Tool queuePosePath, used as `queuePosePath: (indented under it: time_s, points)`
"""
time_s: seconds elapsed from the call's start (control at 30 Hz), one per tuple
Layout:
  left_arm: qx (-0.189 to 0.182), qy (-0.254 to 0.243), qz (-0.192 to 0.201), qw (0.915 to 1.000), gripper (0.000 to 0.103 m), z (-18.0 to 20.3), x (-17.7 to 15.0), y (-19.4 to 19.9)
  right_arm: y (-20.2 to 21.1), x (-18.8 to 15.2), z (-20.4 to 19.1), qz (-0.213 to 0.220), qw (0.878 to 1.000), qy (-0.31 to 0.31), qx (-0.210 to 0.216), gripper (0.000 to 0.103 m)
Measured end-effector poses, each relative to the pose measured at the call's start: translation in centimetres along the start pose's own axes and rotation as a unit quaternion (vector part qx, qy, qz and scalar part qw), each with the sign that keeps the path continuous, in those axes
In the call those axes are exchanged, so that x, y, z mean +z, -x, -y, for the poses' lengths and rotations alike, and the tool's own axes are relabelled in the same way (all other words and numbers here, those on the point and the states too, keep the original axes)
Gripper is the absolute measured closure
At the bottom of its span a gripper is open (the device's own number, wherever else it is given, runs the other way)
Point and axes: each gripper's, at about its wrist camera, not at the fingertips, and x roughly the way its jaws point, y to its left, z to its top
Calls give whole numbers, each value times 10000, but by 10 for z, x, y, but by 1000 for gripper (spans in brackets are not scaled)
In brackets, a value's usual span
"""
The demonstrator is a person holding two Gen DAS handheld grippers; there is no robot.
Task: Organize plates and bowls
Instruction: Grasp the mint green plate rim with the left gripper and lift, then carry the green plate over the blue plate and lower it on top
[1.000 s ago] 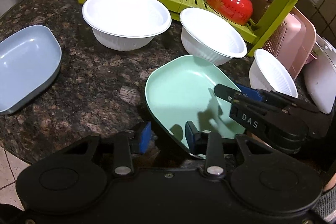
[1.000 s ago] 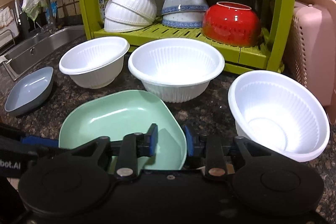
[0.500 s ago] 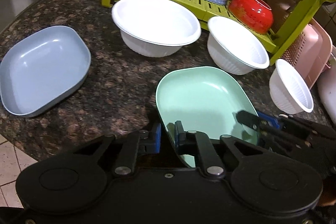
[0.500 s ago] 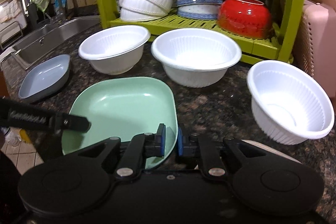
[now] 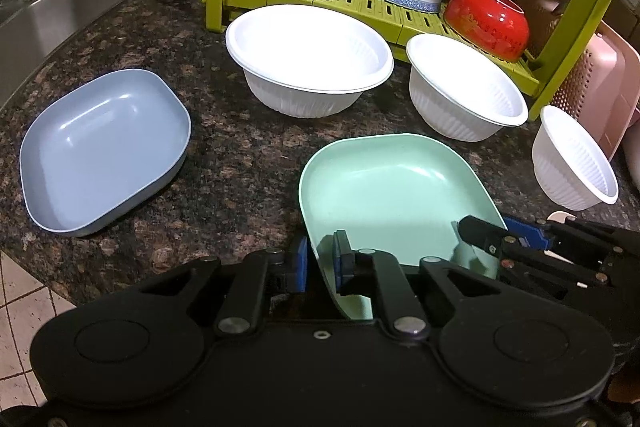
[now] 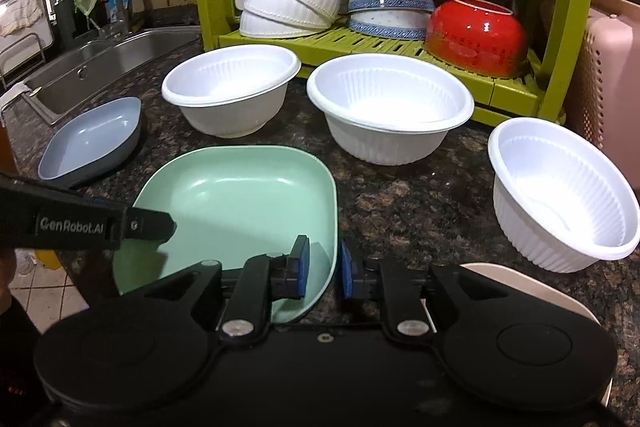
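The shallow mint-green squarish plate [image 5: 384, 187] is grasped at opposite rims by the left gripper [image 5: 320, 263] and the right gripper [image 6: 322, 267].

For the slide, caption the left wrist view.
Left gripper pinches the mint green square plate by its rim on the speckled granite counter.

dark granite counter [image 5: 248, 163] with blue dish [image 5: 104, 147], three white bowls [image 5: 310, 59], green rack [image 6: 400, 67]
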Motion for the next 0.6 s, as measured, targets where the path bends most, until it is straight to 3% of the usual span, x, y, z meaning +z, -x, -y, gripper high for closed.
queuePosePath:
  time_s: [0.33,0.6]
  points:
    - [-73,289,-94,9995,87,-15,-7,13,19,-1,-18,284,9995,126,74,91]
    - [69,580,219,9981,87,-42,-15,47,33,7,-53,571,9971,394,300,91]
